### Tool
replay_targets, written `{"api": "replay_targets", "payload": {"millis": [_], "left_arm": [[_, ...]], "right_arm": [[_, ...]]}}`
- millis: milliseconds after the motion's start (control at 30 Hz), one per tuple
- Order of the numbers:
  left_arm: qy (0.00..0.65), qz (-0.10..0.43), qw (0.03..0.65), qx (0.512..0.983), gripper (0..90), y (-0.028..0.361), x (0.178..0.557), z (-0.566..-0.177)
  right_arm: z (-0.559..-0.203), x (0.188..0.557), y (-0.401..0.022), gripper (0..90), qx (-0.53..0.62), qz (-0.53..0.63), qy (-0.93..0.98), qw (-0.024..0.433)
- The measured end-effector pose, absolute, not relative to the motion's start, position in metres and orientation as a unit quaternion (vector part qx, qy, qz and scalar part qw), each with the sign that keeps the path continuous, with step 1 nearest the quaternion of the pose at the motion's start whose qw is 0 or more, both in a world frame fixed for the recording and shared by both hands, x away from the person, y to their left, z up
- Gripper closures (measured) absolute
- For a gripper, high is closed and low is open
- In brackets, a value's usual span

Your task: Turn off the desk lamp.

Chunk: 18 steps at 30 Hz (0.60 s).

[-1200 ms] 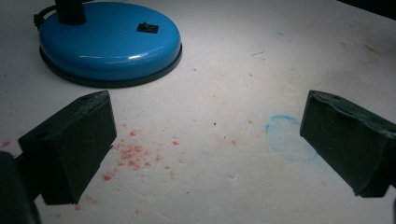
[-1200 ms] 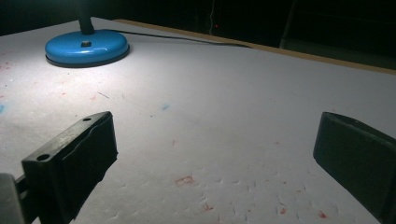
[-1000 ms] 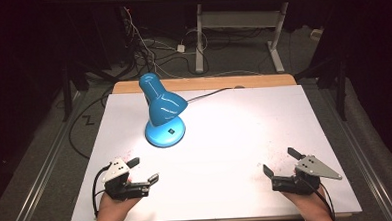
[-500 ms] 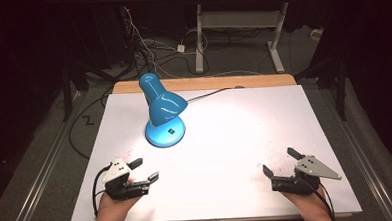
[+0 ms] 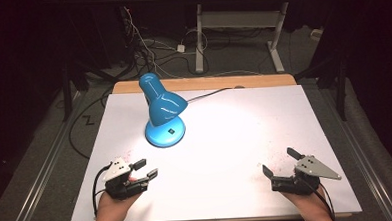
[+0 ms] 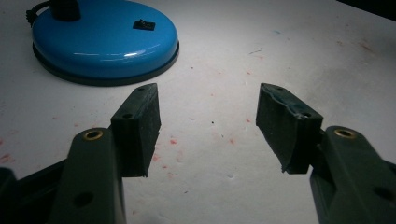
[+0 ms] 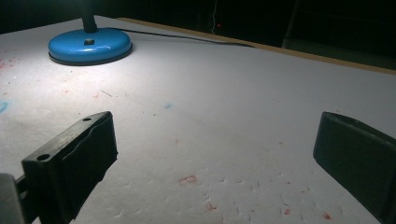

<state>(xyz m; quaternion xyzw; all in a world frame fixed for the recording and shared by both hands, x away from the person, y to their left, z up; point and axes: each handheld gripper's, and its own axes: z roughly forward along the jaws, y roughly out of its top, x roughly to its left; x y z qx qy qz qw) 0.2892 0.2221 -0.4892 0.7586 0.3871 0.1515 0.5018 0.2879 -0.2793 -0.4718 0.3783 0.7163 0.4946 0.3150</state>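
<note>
A blue desk lamp (image 5: 163, 109) stands lit on the white table (image 5: 234, 119), left of centre, its shade pointing down over its round base (image 6: 105, 39). The base (image 7: 90, 45) also lies far off at the upper left of the right gripper view. My left gripper (image 5: 145, 168) rests near the front left edge, open and holding nothing, a short way in front of the lamp. Over at the front right, my right gripper (image 5: 280, 162) is open wide and holds nothing either.
The lamp's black cable (image 5: 208, 94) runs from the base toward the table's far wooden edge (image 5: 203, 83). The white surface carries small red marks. Beyond the table are a dark floor with cables and a desk frame (image 5: 240, 23).
</note>
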Motion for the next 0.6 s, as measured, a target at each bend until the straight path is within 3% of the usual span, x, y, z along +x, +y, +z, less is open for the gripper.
{"api": "replay_targets", "payload": {"millis": [400, 600], "left_arm": [[0.384, 0.152, 0.496, 0.764, 58.8, 0.2222, 0.2884, -0.4875], [0.385, 0.149, 0.502, 0.760, 73.6, 0.2238, 0.2877, -0.4854]], "right_arm": [[-0.4714, 0.2875, -0.2787, 0.6, 0.377, 0.496, 0.716, 0.314], [-0.4716, 0.2876, -0.2787, 0.6, 0.377, 0.496, 0.717, 0.313]]}}
